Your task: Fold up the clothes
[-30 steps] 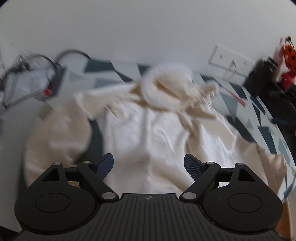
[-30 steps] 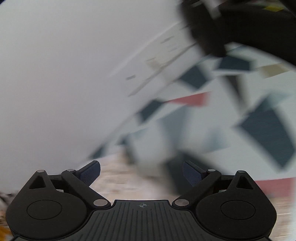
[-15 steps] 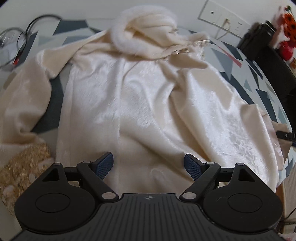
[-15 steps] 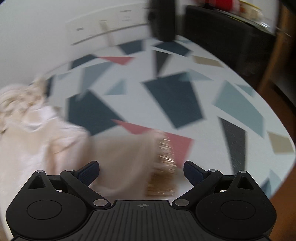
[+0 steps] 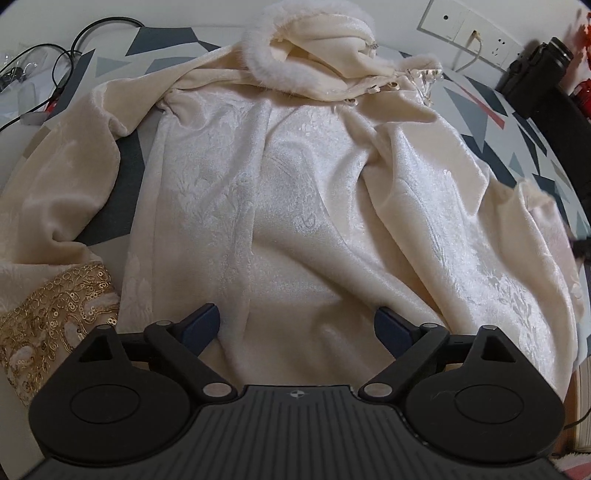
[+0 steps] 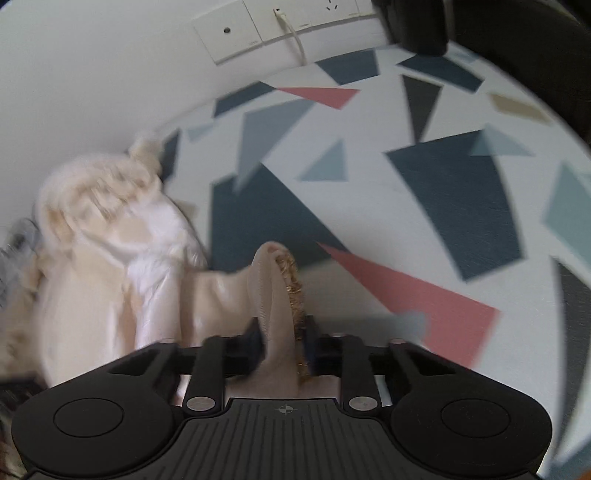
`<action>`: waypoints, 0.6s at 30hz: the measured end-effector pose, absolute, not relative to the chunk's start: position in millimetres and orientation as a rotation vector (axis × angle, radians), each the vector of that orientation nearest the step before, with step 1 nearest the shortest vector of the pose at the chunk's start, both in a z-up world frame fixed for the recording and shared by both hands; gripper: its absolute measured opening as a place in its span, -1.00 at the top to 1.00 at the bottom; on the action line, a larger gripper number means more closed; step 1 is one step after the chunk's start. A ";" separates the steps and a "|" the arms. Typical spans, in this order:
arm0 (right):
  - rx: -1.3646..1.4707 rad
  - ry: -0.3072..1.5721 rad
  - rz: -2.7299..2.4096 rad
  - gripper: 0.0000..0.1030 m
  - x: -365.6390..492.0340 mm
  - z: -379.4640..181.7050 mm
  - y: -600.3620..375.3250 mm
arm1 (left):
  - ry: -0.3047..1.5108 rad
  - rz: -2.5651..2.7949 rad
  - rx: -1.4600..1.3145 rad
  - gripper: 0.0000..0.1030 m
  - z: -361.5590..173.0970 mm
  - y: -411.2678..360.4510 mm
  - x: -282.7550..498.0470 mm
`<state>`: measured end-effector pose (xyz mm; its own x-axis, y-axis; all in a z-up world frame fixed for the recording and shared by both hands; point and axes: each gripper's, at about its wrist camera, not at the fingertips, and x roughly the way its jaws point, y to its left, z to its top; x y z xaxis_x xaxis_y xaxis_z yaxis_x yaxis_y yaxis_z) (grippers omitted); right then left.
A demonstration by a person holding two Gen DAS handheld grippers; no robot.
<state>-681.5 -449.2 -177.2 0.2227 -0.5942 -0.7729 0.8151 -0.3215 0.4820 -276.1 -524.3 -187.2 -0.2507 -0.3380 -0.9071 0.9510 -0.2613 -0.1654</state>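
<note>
A cream velvet garment (image 5: 280, 206) with a fur-trimmed hood (image 5: 295, 55) lies spread face-down over a table (image 6: 424, 192) covered in a white cloth with dark blue, grey and pink triangles. The hood sits at the far side, close to the wall; one sleeve runs down the left and ends in a gold sequinned cuff (image 5: 51, 314) at the near left.

The left gripper (image 5: 295, 328) hangs over the near middle of the garment with its jaws spread wide and having just opened further; only flat cloth lies below them, nothing gripped.

The right gripper (image 6: 282, 341) has just been closing, and its jaws stand narrow, pinched on the other sleeve's end (image 6: 273, 288), where a strip of gold trim (image 6: 293, 284) shows along the right edge of the fold. This sleeve rises from the table into the jaws, with the rest of the garment bunched to the left.

A white wall socket plate (image 6: 258, 26) with a cable plugged in is at the far wall, and black cables (image 5: 62, 59) lie at the far left.
</note>
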 end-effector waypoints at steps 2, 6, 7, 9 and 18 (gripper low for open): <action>1.300 0.102 -1.415 0.73 -698.5 -175.3 -459.1 | 0.941 -1.670 0.995 -0.93 -188.3 -525.7 -282.5; 1.215 -0.120 -1.547 0.77 -739.6 -134.1 -467.5 | 0.926 -1.631 1.033 -0.94 -189.1 -529.0 -293.4; 1.130 -0.206 -1.616 0.78 -751.7 -112.2 -461.0 | 0.927 -1.625 1.035 -0.94 -189.1 -529.7 -294.7; 0.930 -0.423 -1.724 0.78 -776.1 -69.4 -441.0 | 0.930 -1.612 1.037 -0.94 -189.3 -531.4 -295.7; 0.882 -0.306 -1.744 0.34 -795.6 -70.2 -434.5 | 0.849 -1.607 1.109 -0.98 -191.9 -531.6 -311.3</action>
